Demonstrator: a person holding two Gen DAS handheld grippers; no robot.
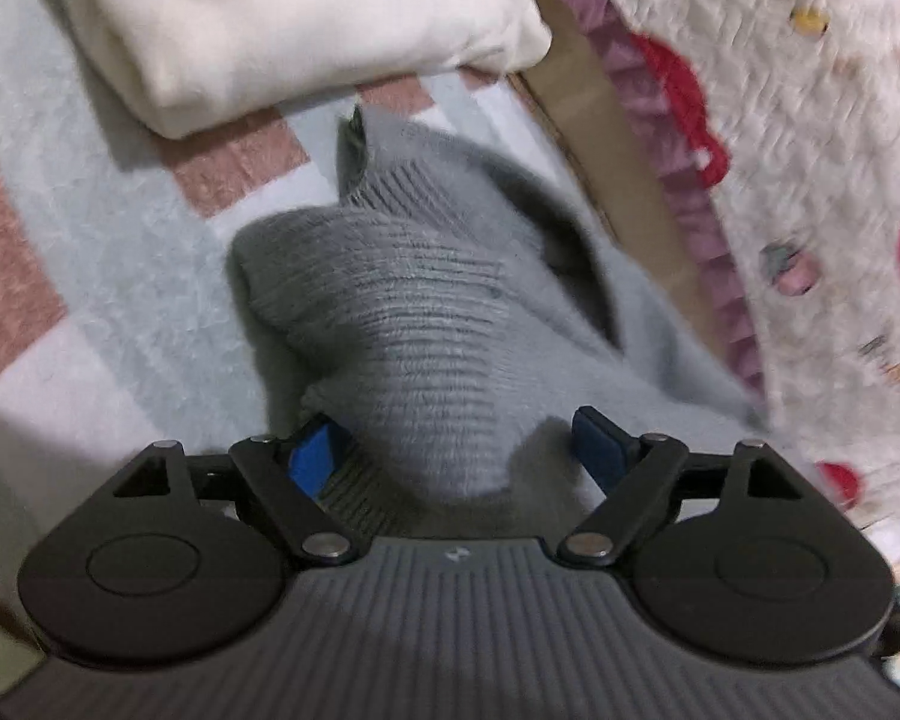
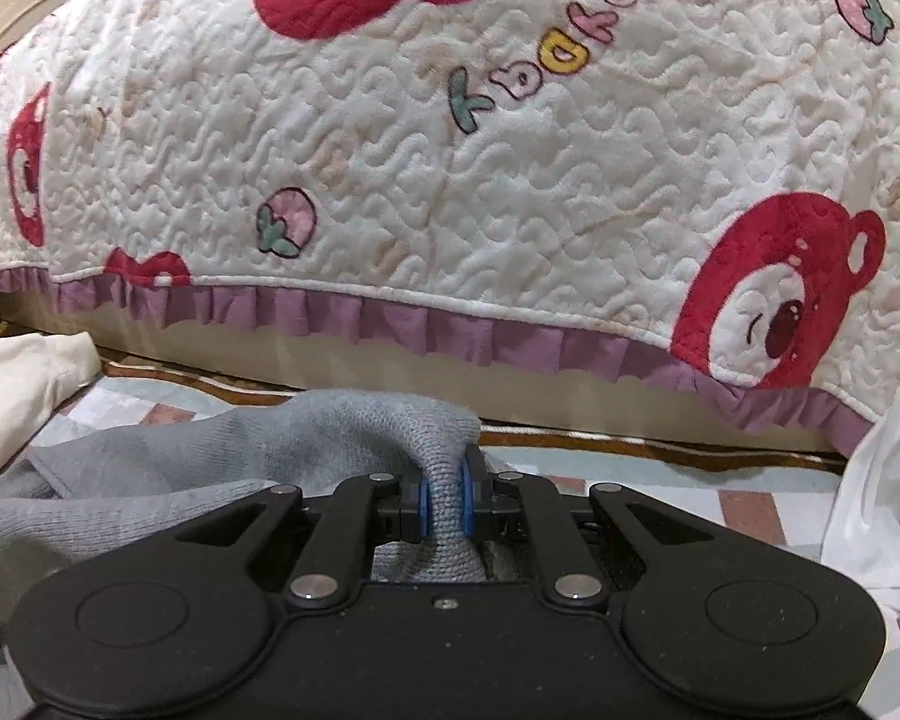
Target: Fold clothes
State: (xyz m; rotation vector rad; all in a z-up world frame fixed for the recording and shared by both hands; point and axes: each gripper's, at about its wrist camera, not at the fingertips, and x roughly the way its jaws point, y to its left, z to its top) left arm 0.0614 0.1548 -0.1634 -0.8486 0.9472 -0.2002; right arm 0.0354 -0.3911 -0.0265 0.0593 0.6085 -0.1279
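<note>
A grey knit sweater (image 1: 402,300) lies bunched on a pale checked blanket (image 1: 90,240). In the left wrist view its ribbed part runs back between the blue pads (image 1: 312,456) of my left gripper (image 1: 456,450). The jaws stand wide apart, and a gap shows beside the right pad, so they do not pinch the knit. In the right wrist view my right gripper (image 2: 444,498) is shut on a thick fold of the same grey sweater (image 2: 150,462), lifting it slightly off the blanket (image 2: 660,480).
A folded cream garment (image 1: 282,18) lies beyond the sweater, at the left edge (image 2: 12,384) in the right wrist view. A quilted white cover (image 2: 450,180) with red bear prints and a purple frill hangs close ahead. Thin white fabric (image 2: 870,480) hangs at the right.
</note>
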